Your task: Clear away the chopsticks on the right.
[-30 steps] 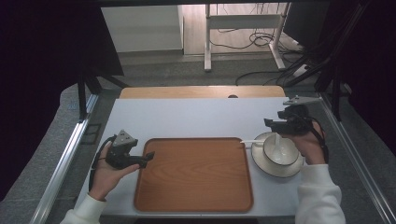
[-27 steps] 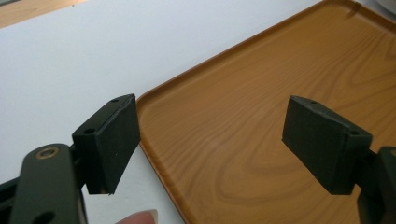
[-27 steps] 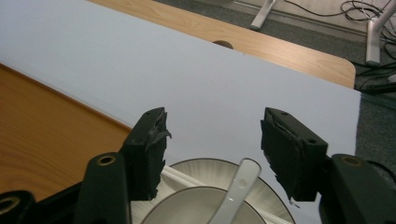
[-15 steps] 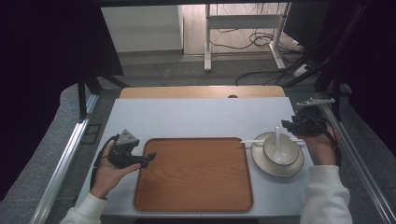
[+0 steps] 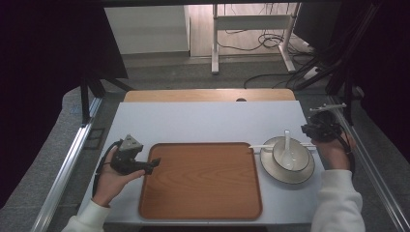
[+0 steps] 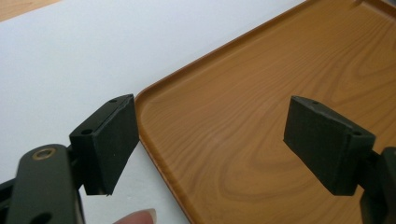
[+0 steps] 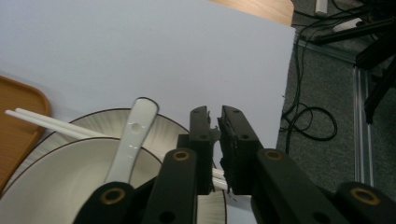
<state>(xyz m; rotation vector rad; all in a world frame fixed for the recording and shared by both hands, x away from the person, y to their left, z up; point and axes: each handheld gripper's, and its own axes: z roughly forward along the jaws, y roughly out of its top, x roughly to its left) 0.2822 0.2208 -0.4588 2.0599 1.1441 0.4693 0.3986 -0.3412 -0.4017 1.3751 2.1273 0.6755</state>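
Two chopsticks [image 7: 51, 122] between right hand-held gripper [image 7: 215, 140]

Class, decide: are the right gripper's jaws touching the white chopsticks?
Touching. In the right gripper view, the right gripper has closed its jaws on the chopsticks lying across the plate.

The table is seen from above, facing forward. The rectangular wooden tray [image 5: 200, 181] is shared with the close left gripper view [image 6: 261, 116].
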